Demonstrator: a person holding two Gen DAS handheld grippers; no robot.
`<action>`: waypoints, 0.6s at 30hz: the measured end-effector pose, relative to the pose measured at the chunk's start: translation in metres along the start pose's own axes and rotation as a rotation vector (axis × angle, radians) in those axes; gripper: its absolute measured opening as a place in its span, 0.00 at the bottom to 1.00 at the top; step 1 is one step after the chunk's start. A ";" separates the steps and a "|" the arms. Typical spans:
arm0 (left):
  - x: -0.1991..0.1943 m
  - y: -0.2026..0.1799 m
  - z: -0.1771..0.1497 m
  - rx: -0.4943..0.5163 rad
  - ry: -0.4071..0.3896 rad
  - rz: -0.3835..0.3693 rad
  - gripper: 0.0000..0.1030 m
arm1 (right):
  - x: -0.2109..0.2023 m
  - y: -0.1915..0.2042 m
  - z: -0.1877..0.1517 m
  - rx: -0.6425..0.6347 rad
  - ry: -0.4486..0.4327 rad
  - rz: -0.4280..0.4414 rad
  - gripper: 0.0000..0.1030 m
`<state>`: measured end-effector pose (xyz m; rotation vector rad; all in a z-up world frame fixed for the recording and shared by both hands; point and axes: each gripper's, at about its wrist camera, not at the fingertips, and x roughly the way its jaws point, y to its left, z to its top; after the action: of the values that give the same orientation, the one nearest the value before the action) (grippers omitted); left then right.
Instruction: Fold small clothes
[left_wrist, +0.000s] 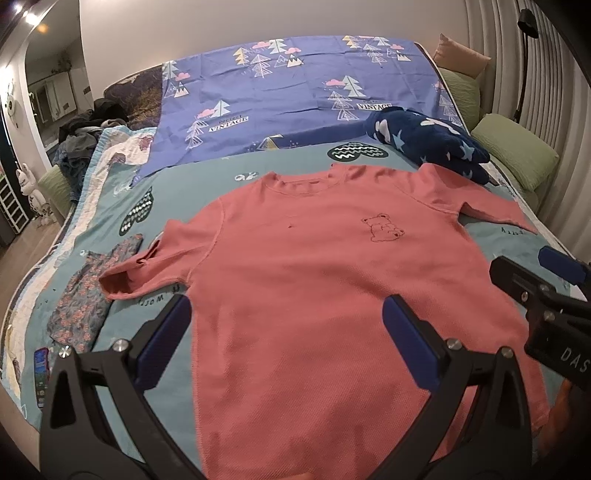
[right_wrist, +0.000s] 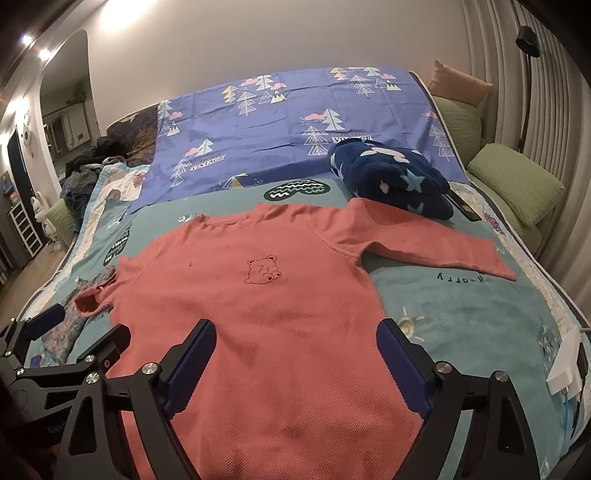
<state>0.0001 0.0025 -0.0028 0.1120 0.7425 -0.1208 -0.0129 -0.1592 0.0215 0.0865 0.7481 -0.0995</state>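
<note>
the left hand-held gripper (left_wrist: 286, 325) and right hand-held gripper (right_wrist: 295, 349) hover with jaws wide and empty over the near hem of the pink shirt (left_wrist: 314, 266), spread flat on the bed (right_wrist: 454, 306). a shallow pinch could catch only the top layer, or drag the bedcover up, and the crumpled left sleeve (left_wrist: 140, 269) could fold in crooked.

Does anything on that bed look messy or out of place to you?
Mostly the pink shirt's sleeves: the left sleeve is bunched and rumpled, while the right sleeve lies stretched out flat. A dark speck marks the chest; stain or hole, I can't tell.
</note>
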 end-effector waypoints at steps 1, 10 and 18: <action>-0.001 0.000 0.000 -0.001 -0.003 -0.006 1.00 | -0.001 0.000 0.000 0.000 -0.002 -0.001 0.86; 0.000 0.000 0.002 0.020 -0.028 -0.004 1.00 | -0.001 -0.003 0.002 0.013 -0.003 -0.002 0.78; 0.001 0.002 0.001 0.018 -0.024 -0.007 1.00 | -0.001 0.001 0.004 0.015 -0.003 0.008 0.73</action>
<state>0.0016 0.0041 -0.0023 0.1247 0.7177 -0.1353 -0.0107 -0.1585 0.0257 0.1036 0.7436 -0.0971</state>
